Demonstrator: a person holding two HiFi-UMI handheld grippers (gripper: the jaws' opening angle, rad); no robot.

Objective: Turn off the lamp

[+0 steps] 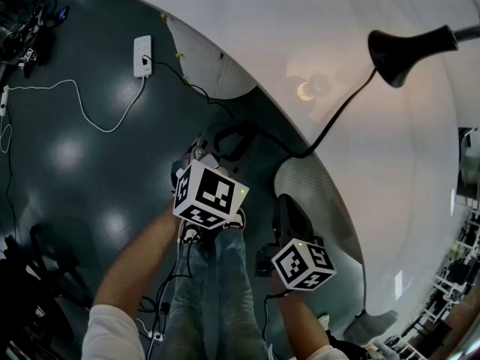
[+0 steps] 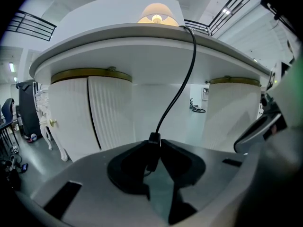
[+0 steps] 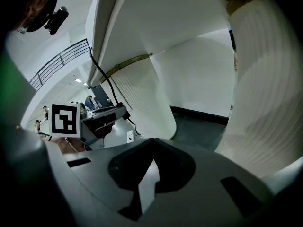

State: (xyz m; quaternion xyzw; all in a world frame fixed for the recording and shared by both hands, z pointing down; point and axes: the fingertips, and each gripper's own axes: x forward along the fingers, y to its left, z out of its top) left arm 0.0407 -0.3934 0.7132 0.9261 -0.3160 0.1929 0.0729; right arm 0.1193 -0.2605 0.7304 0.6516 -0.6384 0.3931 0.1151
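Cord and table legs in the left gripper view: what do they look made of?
The cord: black, smooth, likely rubber- or plastic-sheathed; it hangs in a soft curve. The legs: white, matte, finely fluted, perhaps painted wood or moulded plastic; cannot tell which. Each is topped by a gold band with a metallic-looking sheen.

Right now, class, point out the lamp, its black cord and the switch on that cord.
lamp (image 2: 156, 14), left gripper view, on the lit shade.
black cord (image 2: 170, 103), left gripper view, on the lower hanging stretch.
switch (image 2: 154, 138), left gripper view, on its visible top end.
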